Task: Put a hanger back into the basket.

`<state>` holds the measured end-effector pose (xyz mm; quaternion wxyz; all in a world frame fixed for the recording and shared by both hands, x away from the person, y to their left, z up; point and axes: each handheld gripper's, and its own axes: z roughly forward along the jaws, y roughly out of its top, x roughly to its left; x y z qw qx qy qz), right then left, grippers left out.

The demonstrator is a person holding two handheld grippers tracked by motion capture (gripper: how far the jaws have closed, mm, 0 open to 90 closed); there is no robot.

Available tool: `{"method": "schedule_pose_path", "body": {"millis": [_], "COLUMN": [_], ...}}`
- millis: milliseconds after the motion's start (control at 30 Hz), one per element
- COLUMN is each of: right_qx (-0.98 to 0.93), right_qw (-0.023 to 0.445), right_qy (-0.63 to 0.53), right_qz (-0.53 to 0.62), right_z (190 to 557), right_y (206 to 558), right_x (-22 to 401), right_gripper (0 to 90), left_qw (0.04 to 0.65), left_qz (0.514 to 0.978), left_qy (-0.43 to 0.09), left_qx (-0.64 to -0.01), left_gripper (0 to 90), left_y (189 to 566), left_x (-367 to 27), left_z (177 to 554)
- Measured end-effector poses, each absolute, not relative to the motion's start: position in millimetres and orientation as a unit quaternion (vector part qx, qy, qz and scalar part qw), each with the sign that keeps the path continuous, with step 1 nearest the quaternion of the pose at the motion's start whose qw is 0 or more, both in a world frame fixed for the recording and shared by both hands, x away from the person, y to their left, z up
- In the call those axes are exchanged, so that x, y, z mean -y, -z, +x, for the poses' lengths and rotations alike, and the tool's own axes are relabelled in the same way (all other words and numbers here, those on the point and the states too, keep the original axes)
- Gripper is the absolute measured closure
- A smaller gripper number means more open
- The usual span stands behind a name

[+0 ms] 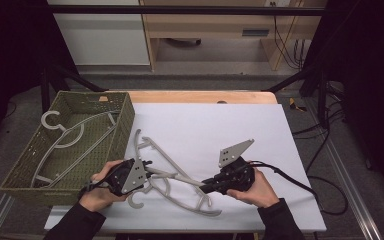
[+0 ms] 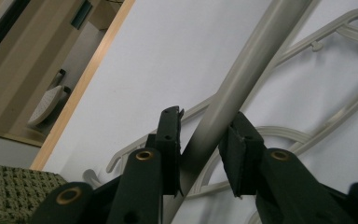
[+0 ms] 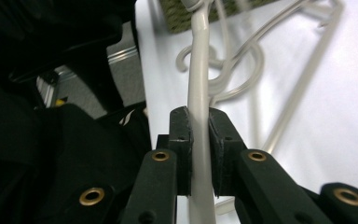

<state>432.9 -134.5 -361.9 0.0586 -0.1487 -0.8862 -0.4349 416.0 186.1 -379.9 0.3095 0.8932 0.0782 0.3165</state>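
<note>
A grey plastic hanger (image 1: 177,177) is held over the white mat (image 1: 230,130), one gripper at each end of its bar. My left gripper (image 1: 150,172) is shut on that bar near the hook end. In the left gripper view the round bar (image 2: 251,56) runs slantwise between the jaws of the left gripper (image 2: 200,135), with both pads against it. My right gripper (image 1: 205,186) is shut on the other end. In the right gripper view the thin hanger arm (image 3: 198,60) is pinched tight by the right gripper (image 3: 199,140). Another grey hanger (image 1: 152,147) lies on the mat beneath.
A green woven basket (image 1: 125,120) stands at the left edge of the mat with grey hangers (image 1: 75,137) inside. Its corner appears in the left gripper view (image 2: 9,186). Black cables trail off the table's right side (image 1: 325,195). Wooden furniture stands beyond the table.
</note>
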Motion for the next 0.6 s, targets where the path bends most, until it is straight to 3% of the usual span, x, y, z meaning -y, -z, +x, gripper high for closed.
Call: {"method": "schedule_pose_path", "body": {"millis": [167,367,600], "right_qx": [0.881,0.872,0.87], "right_qw": [0.044,-0.007,-0.039], "right_qy": [0.444,0.457,0.448], "right_qz": [-0.156,-0.179,-0.203], "right_z": [435.6,438.9,443.7], "right_y": [358.1,355.3,363.2], "right_x": [138.3,143.7,145.7], "right_gripper": [79.6,76.0,66.5], "left_qw": [0.308,0.308,0.301], "left_qz": [0.894,0.9,0.908], "left_qy": [-0.315,-0.297,-0.275], "left_qx": [-0.08,-0.082,-0.091], "left_gripper": [74.6,78.7,81.0], "left_y": [378.5,376.5,377.2], "left_x": [-184.7,-183.9,-180.4], "left_z": [412.9,410.1,406.4]}}
